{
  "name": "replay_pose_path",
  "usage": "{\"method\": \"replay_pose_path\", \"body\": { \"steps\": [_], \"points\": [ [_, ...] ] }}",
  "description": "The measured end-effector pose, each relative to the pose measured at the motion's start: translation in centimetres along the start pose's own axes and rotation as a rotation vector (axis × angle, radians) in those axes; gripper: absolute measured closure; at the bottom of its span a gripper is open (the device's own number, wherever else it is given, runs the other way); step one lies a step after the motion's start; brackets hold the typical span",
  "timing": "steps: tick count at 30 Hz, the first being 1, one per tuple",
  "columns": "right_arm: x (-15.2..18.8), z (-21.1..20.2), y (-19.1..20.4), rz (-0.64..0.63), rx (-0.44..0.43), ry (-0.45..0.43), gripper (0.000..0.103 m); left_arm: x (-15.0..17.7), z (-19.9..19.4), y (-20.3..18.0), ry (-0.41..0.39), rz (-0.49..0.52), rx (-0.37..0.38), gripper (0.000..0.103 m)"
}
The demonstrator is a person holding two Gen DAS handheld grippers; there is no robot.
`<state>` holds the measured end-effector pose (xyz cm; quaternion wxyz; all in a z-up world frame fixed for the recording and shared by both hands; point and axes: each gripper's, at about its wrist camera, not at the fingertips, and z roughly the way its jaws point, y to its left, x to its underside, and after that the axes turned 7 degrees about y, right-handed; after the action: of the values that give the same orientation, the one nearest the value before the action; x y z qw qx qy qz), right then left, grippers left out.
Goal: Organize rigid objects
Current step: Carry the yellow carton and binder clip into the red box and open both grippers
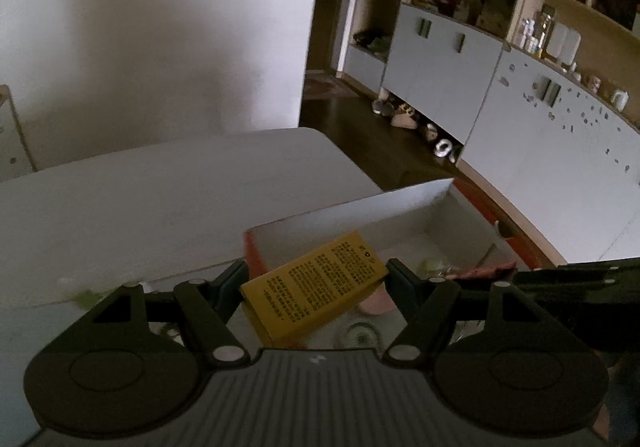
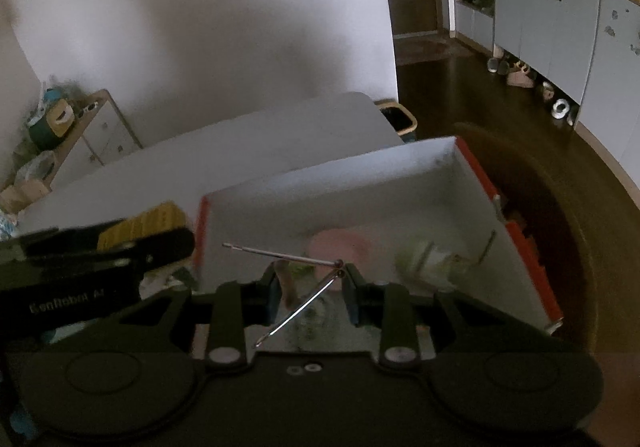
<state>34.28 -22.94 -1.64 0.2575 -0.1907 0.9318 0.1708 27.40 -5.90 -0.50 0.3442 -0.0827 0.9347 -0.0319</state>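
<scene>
White bench (image 1: 160, 183), open box (image 2: 320, 183): left claw (image 1: 314, 281) clamping yellow carton (image 1: 316, 287), right claw (image 2: 310, 287) pinching thin metal tongs (image 2: 288, 287) off-centre, liable to pivot and slip.

A yellow box (image 1: 316, 289) with small black print is tilted above the edge of the big white box (image 1: 360, 215). A thin metal stick thing (image 2: 298, 287), bent open like a V, hangs over the white box too.

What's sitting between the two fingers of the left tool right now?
A yellow box with printed text, clamped between the fingers, as the left wrist view shows.
</scene>
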Motion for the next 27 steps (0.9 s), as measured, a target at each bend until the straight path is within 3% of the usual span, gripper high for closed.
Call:
{"method": "replay_pose_path", "body": {
  "steps": [12, 27],
  "points": [
    [0.0, 2.0, -6.1, -0.034, 0.008, 0.07, 0.073, -2.0, 6.4, -5.4, 0.091, 0.055, -0.021, 0.029],
    [-0.8, 5.5, -7.3, -0.132, 0.025, 0.114, 0.073, -2.9, 14.0, -7.3, 0.195, 0.078, -0.093, 0.028]
  ]
}}
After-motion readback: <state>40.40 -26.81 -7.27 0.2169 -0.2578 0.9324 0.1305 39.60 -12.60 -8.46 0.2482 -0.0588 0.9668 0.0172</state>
